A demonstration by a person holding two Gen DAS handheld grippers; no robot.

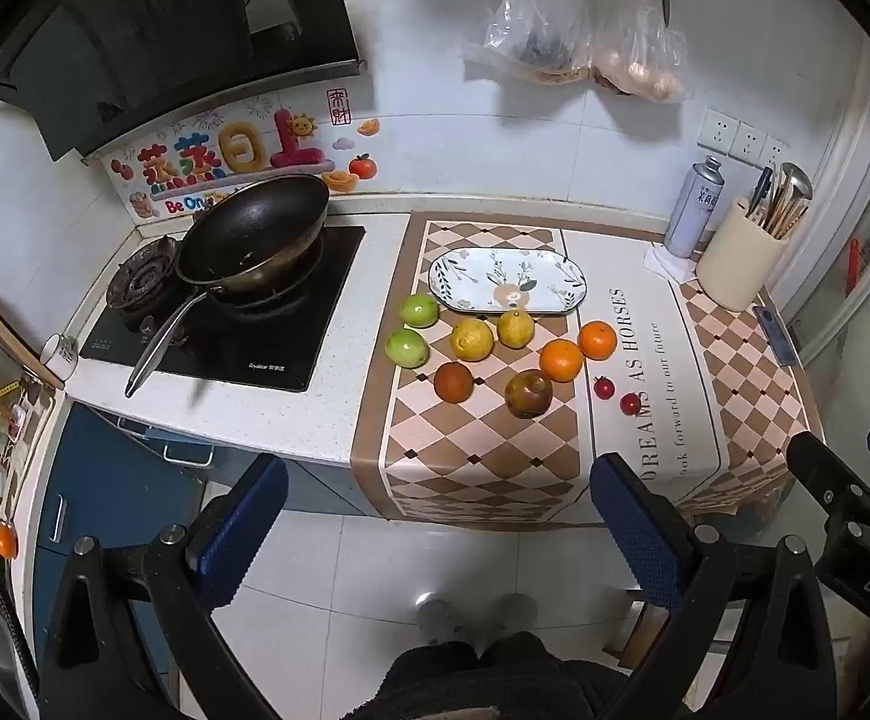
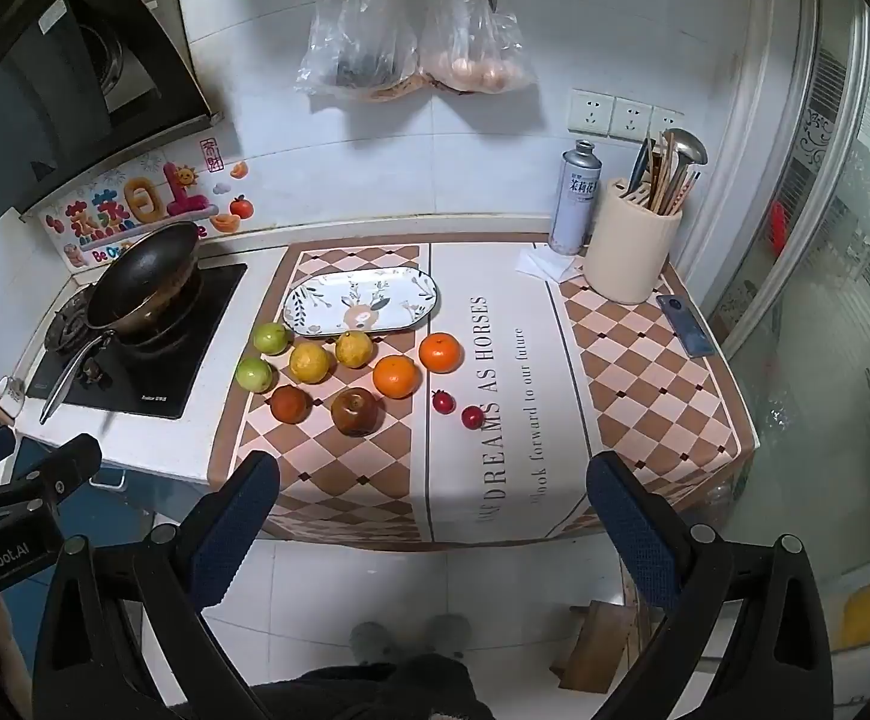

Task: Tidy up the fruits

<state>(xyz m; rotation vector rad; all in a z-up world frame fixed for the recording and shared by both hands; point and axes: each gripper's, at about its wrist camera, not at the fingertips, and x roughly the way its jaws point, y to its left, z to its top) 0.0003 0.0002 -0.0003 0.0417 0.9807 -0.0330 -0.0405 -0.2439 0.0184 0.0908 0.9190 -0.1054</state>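
- Both tools hang back from the counter edge, above the floor, with nothing between their pads: the left gripper (image 1: 438, 498) stands wide, and the right gripper (image 2: 432, 495) stands just as wide. I judge this a starting pose, held off so each camera takes in the whole spread before a pick.
- The fruits lie loose on the checked cloth (image 1: 483, 450), well ahead of both tools, and the oval plate (image 1: 507, 279) sits just beyond them, bare; it is likely their destination.
- Ahead and left of the left gripper: two green fruits (image 1: 406, 348), two yellow ones (image 1: 472, 339), two dark brownish ones (image 1: 528, 394). Ahead, slightly right: two oranges (image 1: 561, 360) and two small red fruits (image 1: 603, 387).
- Pairs lying together suggests sorting by kind.
- The right view alone shows the phone (image 2: 684, 324) plainly, beside the utensil holder (image 2: 632, 258).
- The left view alone shows the full wok (image 1: 253, 235) handle and a cup (image 1: 60, 354).
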